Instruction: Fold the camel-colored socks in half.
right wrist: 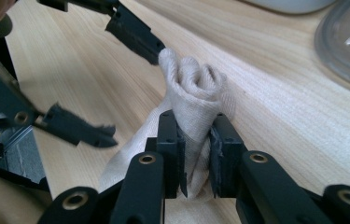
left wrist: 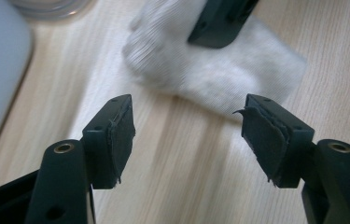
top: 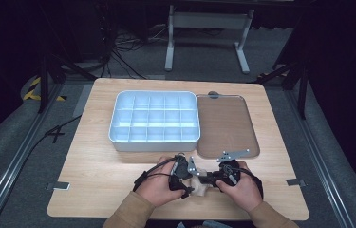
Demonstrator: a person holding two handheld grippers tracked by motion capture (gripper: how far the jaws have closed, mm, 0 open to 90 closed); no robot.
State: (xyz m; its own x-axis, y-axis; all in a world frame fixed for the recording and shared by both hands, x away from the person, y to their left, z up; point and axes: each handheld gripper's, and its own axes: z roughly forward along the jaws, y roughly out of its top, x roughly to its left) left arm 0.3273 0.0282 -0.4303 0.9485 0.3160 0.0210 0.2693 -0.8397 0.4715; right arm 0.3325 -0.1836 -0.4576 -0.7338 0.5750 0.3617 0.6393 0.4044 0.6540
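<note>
A: We start at the right gripper (right wrist: 196, 154). Its jaws are pinched on the beige cloth (right wrist: 195, 93), the pads pressing a bunched fold from both sides, and the rolled end of the cloth stands up just past the tips.

B: And our left gripper (left wrist: 189, 135)? We see its jaws standing wide apart with nothing between them, only bare wood. The pad on one jaw is frayed at its edge.

A: The cloth lies just ahead of those open jaws, flat on the table (left wrist: 200, 186), with one jaw of the right gripper resting on top of it.

B: From the high view we find both grippers close together at the near edge of the table, the left gripper (top: 185, 183) and right gripper (top: 213, 178) facing each other, the cloth (top: 197, 186) between them.

A: Farther out, we see a white compartment box (top: 154, 118) at the middle of the table, its cells open to the top.

B: Just beside it, on the right, lies a brown tray (top: 225, 126), touching or nearly touching the box; we cannot tell which.
</note>
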